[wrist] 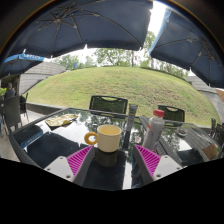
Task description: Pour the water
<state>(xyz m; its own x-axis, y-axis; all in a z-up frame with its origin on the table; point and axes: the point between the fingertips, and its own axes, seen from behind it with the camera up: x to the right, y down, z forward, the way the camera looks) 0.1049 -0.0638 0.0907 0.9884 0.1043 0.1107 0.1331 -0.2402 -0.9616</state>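
Observation:
A cream mug (106,137) with a yellow handle on its left stands on the dark glass table (50,146), just ahead of my fingers and roughly centred between them. A clear bottle (153,129) with a red cap stands upright to the right of the mug, beyond my right finger. My gripper (112,163) is open and empty; its pink pads (78,160) are wide apart, and nothing is held between them.
Patio chairs (109,104) stand at the table's far side. A tray of small things (59,121) lies at the left of the table. Dark umbrellas (90,25) hang overhead, with a grassy slope (120,82) behind. More items sit at the table's right end (205,150).

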